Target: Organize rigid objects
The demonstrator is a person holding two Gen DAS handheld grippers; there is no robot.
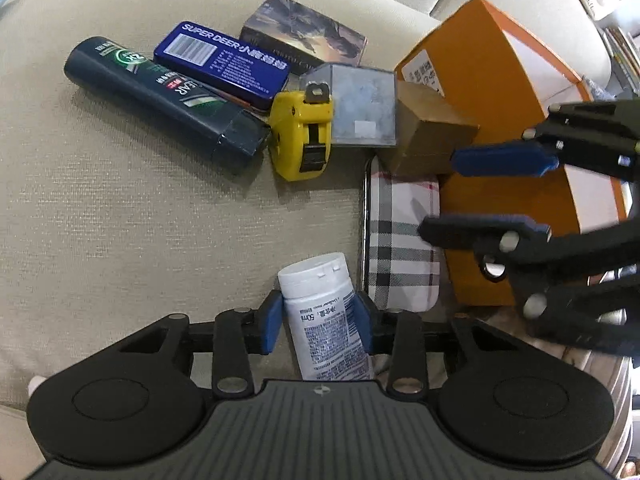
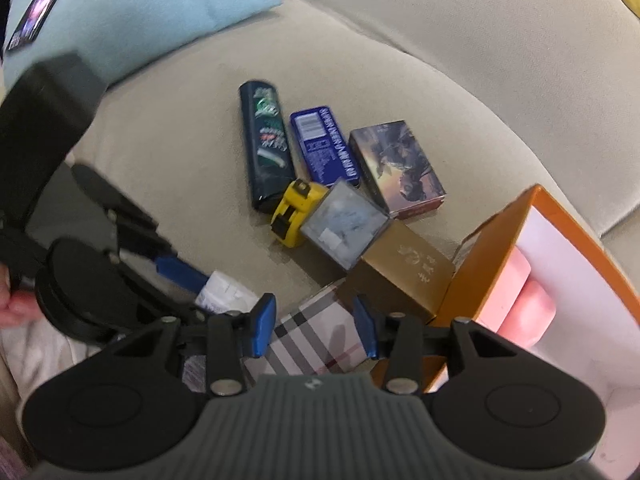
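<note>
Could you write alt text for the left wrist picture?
The left hand-held gripper clamps a white plastic bottle above a beige sofa cushion. Beyond lie a yellow tape measure and an orange cardboard box.

Beige sofa cushion [image 1: 120,220], light-blue pillow [image 2: 160,12]

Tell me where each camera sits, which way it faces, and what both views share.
Left wrist: on the left gripper, angled down at the sofa cushion; its pads clamp a white bottle; the right gripper reaches in from the right.
Right wrist: on the right gripper, angled down over a plaid case; jaws open; the left gripper and a hand show at left.
Shared: the yellow tape measure and orange box.
</note>
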